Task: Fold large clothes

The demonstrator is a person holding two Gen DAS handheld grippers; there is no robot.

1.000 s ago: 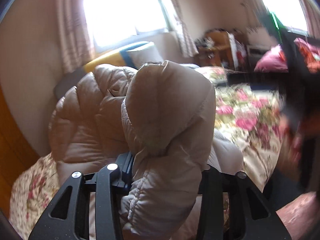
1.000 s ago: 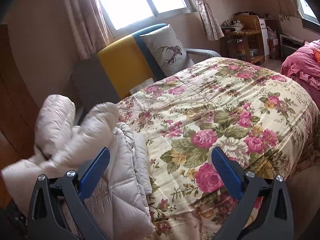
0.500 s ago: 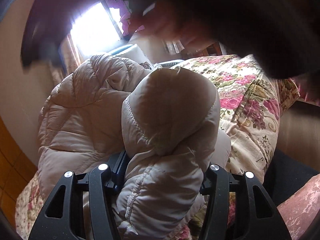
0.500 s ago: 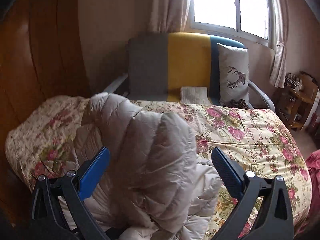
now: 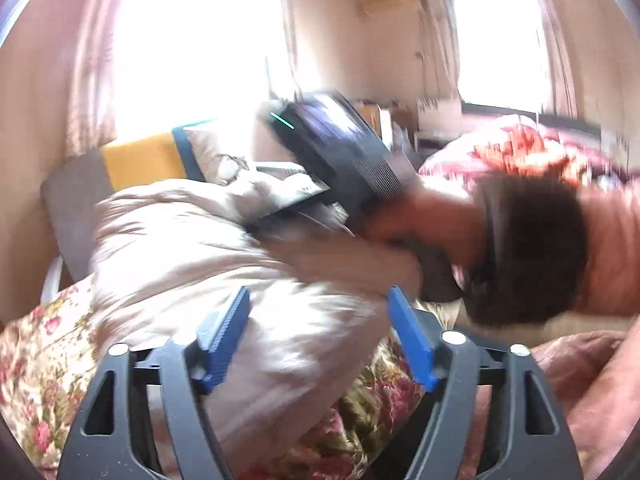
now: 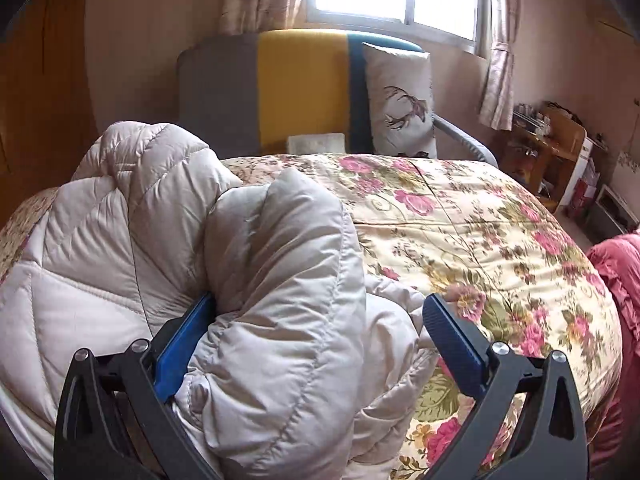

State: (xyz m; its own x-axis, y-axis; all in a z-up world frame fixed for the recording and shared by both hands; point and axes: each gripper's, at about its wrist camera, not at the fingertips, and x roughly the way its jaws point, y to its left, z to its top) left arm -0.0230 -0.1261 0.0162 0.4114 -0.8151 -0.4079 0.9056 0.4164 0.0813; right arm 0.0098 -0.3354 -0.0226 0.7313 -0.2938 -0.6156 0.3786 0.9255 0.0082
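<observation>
A beige quilted puffer jacket (image 6: 120, 248) lies bunched on the left part of the floral bed (image 6: 460, 224). My right gripper (image 6: 316, 320) is open, with a puffy fold of the jacket (image 6: 288, 280) standing between its blue pads; the left pad touches it, the right pad is apart. In the blurred left wrist view the jacket (image 5: 192, 248) lies on the bed, and my left gripper (image 5: 318, 320) is open around its near edge. The right gripper's body (image 5: 340, 152) and the person's hand press on the jacket from the right.
A grey, yellow and blue armchair (image 6: 280, 88) with a deer cushion (image 6: 400, 96) stands behind the bed under the window. A wooden desk (image 6: 552, 140) is at the far right. A pink bedspread (image 6: 616, 272) is at the right edge. A wooden wall is on the left.
My left gripper has opened and let go of the jacket fold, which now lies lower on the bed. My right gripper has moved down onto the jacket, with a fold between its pads.
</observation>
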